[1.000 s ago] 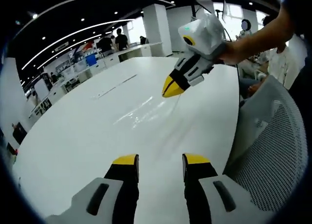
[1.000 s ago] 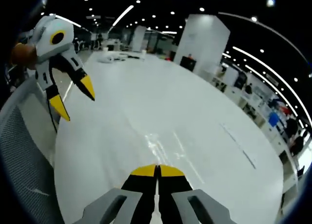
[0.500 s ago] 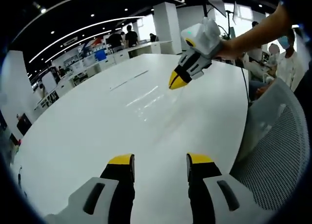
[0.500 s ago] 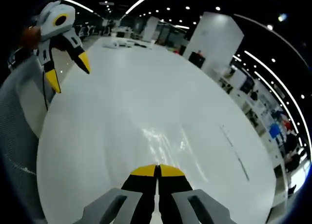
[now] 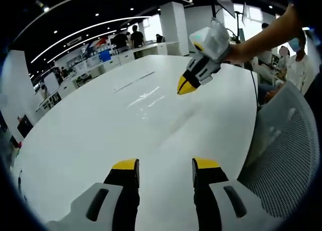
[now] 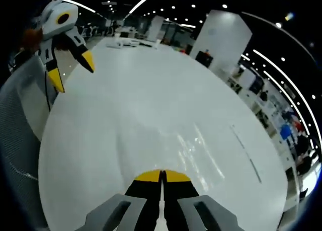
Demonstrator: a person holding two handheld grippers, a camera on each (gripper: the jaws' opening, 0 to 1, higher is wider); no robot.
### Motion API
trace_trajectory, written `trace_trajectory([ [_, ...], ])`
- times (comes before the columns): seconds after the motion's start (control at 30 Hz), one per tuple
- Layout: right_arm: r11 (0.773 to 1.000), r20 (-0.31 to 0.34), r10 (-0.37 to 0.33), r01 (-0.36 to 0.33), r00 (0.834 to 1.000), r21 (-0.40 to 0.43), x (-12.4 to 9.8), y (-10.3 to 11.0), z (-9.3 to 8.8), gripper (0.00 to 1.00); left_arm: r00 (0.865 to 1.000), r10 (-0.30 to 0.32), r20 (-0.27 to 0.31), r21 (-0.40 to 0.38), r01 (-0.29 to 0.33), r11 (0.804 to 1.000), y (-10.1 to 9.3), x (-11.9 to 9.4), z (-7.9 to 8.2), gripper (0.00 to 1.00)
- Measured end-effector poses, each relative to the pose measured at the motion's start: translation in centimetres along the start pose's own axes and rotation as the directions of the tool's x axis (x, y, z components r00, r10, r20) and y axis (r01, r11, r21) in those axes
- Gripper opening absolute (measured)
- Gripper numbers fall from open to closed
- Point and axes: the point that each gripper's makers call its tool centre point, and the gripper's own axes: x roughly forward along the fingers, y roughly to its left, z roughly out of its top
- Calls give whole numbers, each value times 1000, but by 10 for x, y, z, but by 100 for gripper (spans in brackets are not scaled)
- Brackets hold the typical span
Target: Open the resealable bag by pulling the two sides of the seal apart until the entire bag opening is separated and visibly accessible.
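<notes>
Left gripper (image 5: 163, 165): fingers released, wide gap, nothing between them. Bare white worktop (image 5: 75, 140) lies ahead of them. In the right gripper view this gripper (image 6: 72, 72) hangs up and to the left of the right fingers, well apart from them.

Right gripper (image 6: 162, 174): fingers clenched, yellow tips touching. In the left gripper view it (image 5: 185, 86) sits ahead and to the right of the left fingers, above the worktop.

Bag (image 6: 151, 150): clear film, hard to read. A faint curved edge and bright glints spread just ahead of the right fingertips, so it appears pinched there. The contact itself is not resolved, and I cannot place the seal.

Change over the last second: the right gripper has lifted slightly and moved further from the left fingers. The film's curved edge ahead of the right fingers is plainer now than half a second ago. The left fingers have stayed released and have not closed in.

Judgement: only one side of the bag seems held, so the pull has not begun and the seal is likely still shut. The next step calls for the left fingers to reach the opposite lip. The film's transparency makes aiming risky.
</notes>
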Motion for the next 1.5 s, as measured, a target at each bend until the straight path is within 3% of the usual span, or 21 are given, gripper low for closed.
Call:
trace_trajectory([
  [0.43,998,-11,21,-21,1000,53,-3,17,-11,0,1000,-11,-2,3,11,1000,-5,-1,0,41],
  [0.93,971,44,12,-22,999,240,-27,30,-12,13,1000,-4,10,7,4,1000,-2,-3,6,43],
  [1.13,957,34,29,-37,999,287,-37,42,-17,25,1000,-7,13,8,7,1000,-3,-4,6,45],
  [1.27,933,57,3,-23,998,358,-49,45,-17,38,1000,-18,23,15,17,1000,-6,-5,8,50],
  [1.5,915,116,-38,-12,993,404,-67,53,-9,46,999,-2,47,6,2,1000,-7,-9,14,54],
])
